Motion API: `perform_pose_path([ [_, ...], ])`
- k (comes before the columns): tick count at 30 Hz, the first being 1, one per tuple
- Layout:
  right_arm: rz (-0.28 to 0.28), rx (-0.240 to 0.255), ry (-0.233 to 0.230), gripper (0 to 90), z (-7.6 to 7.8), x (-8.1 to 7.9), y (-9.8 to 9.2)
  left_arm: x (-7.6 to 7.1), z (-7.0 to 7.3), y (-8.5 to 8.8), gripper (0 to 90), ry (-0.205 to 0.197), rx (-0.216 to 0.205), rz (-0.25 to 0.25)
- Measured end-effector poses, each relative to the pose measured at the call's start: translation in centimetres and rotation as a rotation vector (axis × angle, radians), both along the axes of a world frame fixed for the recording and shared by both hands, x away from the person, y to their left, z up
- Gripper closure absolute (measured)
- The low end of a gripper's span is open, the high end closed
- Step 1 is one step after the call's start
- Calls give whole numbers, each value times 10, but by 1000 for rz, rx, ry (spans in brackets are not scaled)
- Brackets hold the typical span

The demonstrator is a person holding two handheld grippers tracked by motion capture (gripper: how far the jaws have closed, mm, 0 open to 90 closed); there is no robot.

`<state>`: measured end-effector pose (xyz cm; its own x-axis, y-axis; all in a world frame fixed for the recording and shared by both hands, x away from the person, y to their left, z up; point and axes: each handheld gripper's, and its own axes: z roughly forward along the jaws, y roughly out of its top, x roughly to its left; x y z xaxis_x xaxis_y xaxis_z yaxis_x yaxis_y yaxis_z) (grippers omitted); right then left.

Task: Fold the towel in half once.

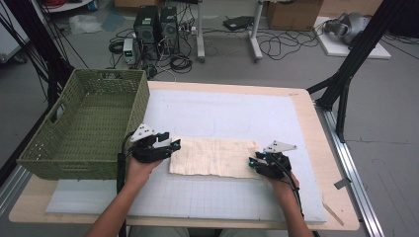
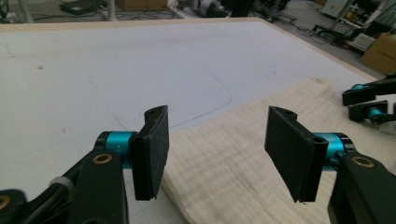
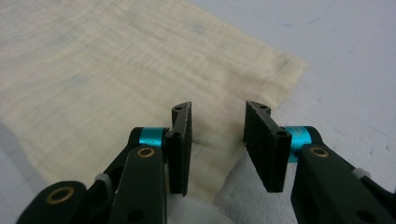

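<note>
A big wooden table (image 1: 316,123) is filling the middle of the high view, and a pale blue mat (image 1: 222,113) is covering most of it. At the left of that view a green woven basket (image 1: 84,128) is sitting on the table's edge; the two gripper views are not taking it in. Behind the table, at the top of the high view, black computer boxes (image 1: 155,27) and loose cables (image 1: 276,47) are lying on the floor. A folded cream cloth (image 1: 213,157) is lying flat on the mat in the lower middle of the high view, between the two hands. The left gripper (image 1: 174,145) is sitting at the cloth's left end. Its own view is showing more: its jaws are standing wide apart over the cloth's (image 2: 233,163) corner, gripping nothing, and the other gripper is peeking in at the right edge. The right gripper (image 1: 253,163) is sitting at the cloth's lower right corner. Up close, its jaws are standing partly apart just above the cloth's (image 3: 116,70) edge, pinching nothing.
</note>
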<state>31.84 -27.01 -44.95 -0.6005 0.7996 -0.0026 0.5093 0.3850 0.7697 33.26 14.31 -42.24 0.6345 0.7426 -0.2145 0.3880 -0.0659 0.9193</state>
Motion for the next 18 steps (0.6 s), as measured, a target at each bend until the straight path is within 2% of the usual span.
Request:
perform_pose_path([
  [4,-45,9,2,605,1,-1,-8,-4,-2,-1,376,-5,-6,-19],
  [9,-63,44,-47,543,12,-13,-17,-9,-3,-2,344,-1,-10,-29],
  [12,-87,60,-85,440,21,-25,-24,-14,-3,-2,312,17,-29,-42],
  [15,-114,82,-113,330,27,-36,-33,-19,-3,-3,205,4,-22,-51],
  [18,-145,91,-146,199,31,-48,-42,-23,-1,-3,200,-7,-24,-49],
])
